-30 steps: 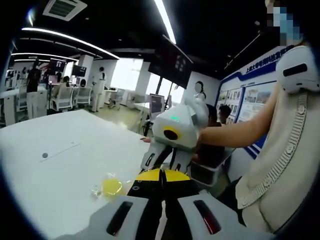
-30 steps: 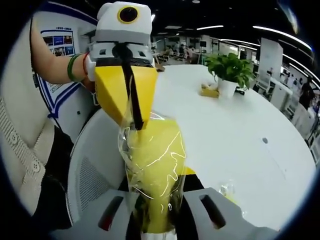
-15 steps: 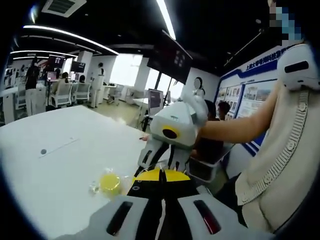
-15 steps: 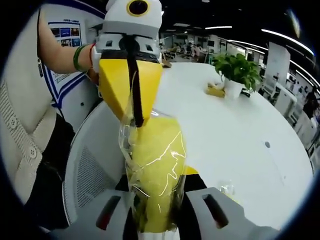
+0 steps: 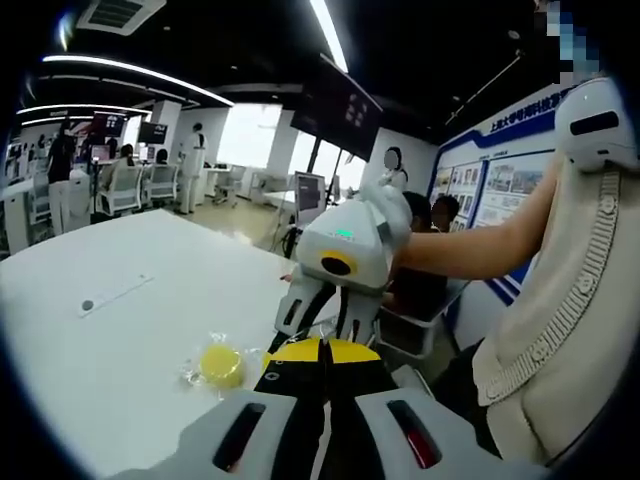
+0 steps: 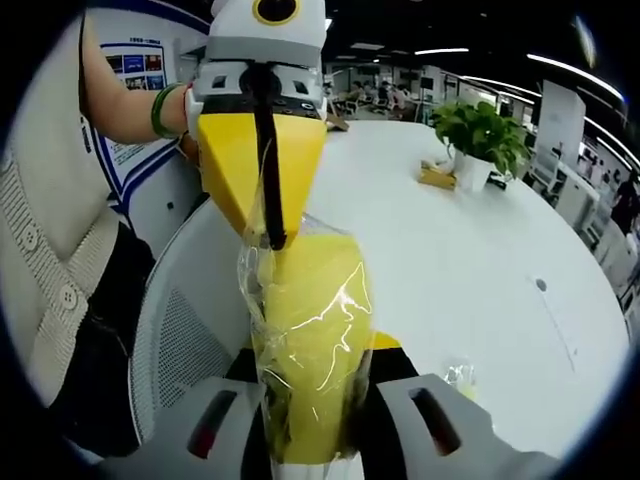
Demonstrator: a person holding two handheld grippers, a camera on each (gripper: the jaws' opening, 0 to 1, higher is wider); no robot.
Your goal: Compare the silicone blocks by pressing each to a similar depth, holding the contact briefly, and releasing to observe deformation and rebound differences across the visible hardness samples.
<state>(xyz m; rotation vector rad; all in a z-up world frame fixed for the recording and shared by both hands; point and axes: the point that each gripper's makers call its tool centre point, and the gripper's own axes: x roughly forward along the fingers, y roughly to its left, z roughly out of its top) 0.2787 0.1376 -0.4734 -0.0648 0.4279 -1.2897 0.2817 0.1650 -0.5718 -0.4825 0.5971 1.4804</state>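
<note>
Right gripper view: the right gripper point(image 6: 305, 440) is clenched on a yellow silicone block point(image 6: 308, 350) wrapped in a clear plastic bag point(image 6: 262, 290), the block standing between the two jaws at the near centre. The left gripper point(image 6: 268, 235) reaches in from the far side with its yellow jaws pressed together on the upper edge of the same bag, just above the block. Behind them lies a white table point(image 6: 480, 260); a potted plant point(image 6: 472, 140) stands at its far right, and a second small bagged item point(image 6: 458, 378) lies on the table near the right jaw, too blurred to identify. A white mesh chair point(image 6: 175, 350) sits at the near left, beside the person's cream garment point(image 6: 50, 260). Left gripper view: the left gripper point(image 5: 322, 352) meets the right gripper point(image 5: 335, 300) tip to tip at the centre, with no gap seen between its jaws. A round yellow silicone sample point(image 5: 220, 364) in clear wrap rests on the table point(image 5: 120, 340), to the near left of the grippers and apart from them.
</note>
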